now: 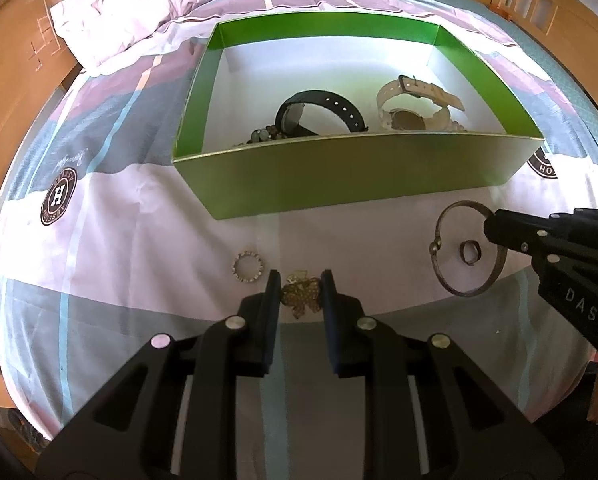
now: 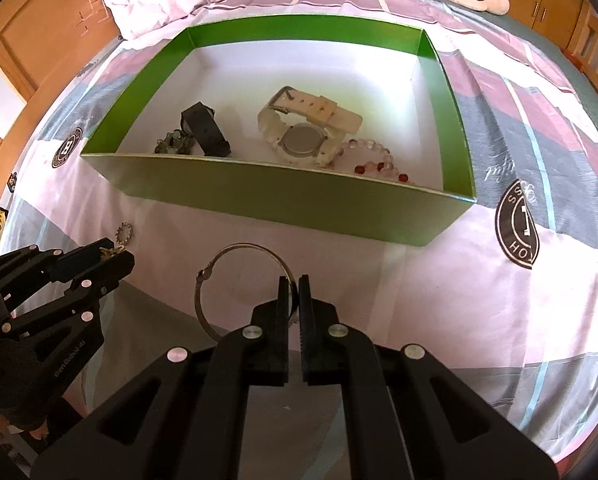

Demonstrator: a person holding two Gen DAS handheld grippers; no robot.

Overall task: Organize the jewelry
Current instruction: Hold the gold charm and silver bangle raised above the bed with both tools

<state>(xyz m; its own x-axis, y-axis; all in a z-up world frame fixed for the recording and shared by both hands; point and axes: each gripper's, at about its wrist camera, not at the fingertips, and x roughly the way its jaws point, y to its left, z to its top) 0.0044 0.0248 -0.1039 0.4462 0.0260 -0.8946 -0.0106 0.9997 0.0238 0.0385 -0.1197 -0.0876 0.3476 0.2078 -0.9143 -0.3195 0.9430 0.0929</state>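
Pinching a gold chain (image 1: 301, 294) in the left gripper (image 1: 300, 280) and a thin bangle (image 2: 235, 280) in the nearly shut right gripper (image 2: 294, 280), the person seems poised to lift both toward the green box (image 1: 339, 176) beyond, already holding watches.

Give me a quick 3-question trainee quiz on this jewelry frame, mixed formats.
1. True or false: the right gripper is shut on the bangle.
2. Multiple choice: what sits between the left gripper's fingers? A) a black watch B) a gold tangle of jewelry C) a beaded bracelet
3. Short answer: which pieces lie loose on the bedspread, outside the green box?

Key
1. True; its jaws pinch the bangle's rim.
2. B, the gold tangle.
3. The small dark ring and the sparkly ring. Both watches and the bead bracelets are already in the box.
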